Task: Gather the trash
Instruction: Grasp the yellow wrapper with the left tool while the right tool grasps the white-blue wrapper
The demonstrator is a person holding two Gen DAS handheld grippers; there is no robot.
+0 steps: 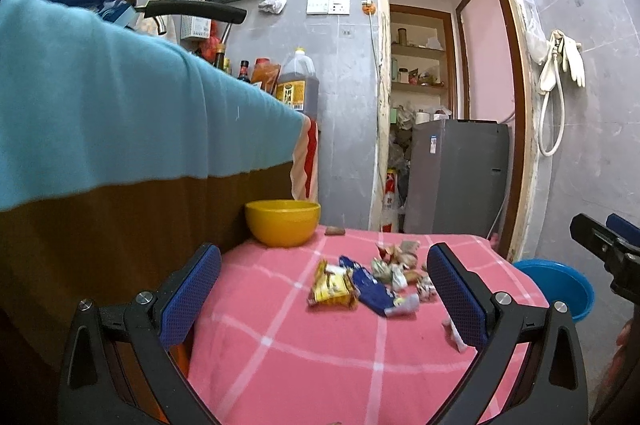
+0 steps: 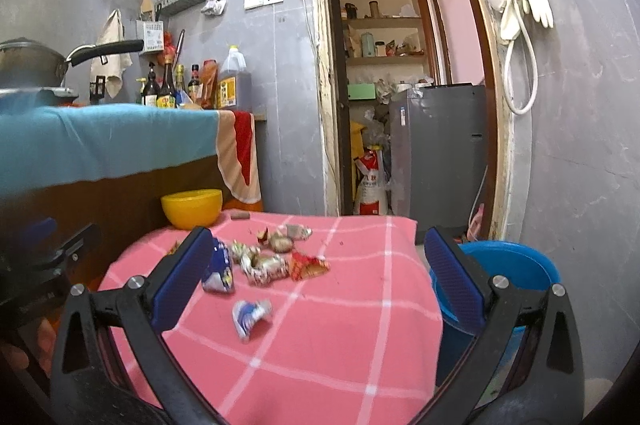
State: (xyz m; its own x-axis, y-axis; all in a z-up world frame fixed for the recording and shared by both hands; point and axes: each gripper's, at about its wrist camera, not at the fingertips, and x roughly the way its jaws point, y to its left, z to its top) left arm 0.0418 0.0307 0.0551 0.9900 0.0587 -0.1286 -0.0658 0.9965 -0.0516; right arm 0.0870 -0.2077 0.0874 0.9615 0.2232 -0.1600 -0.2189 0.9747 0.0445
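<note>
Both grippers' jaws gape wide and empty over light, crinkly foil snack wrappers [image 2: 272, 261], best pinched at crumpled edges.

Crumpled wrappers [image 2: 276, 257] lie mid-table on the pink checked cloth [image 2: 340, 325], yellow bowl [image 2: 192, 208] far left, blue bucket [image 2: 516, 265] right.

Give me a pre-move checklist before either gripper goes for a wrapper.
1. Left gripper open, nothing held: ok.
2. Right gripper open, nothing held: ok.
3. Wrappers on the pink cloth, nothing covering them: ok.
4. Blue-and-white wrapper lies apart from the pile, easiest first pick: ok.
5. Blue tub open beside the table: ok; whether it is the trash bin: cannot tell.
6. Yellow bowl away from the pile: ok.
</note>
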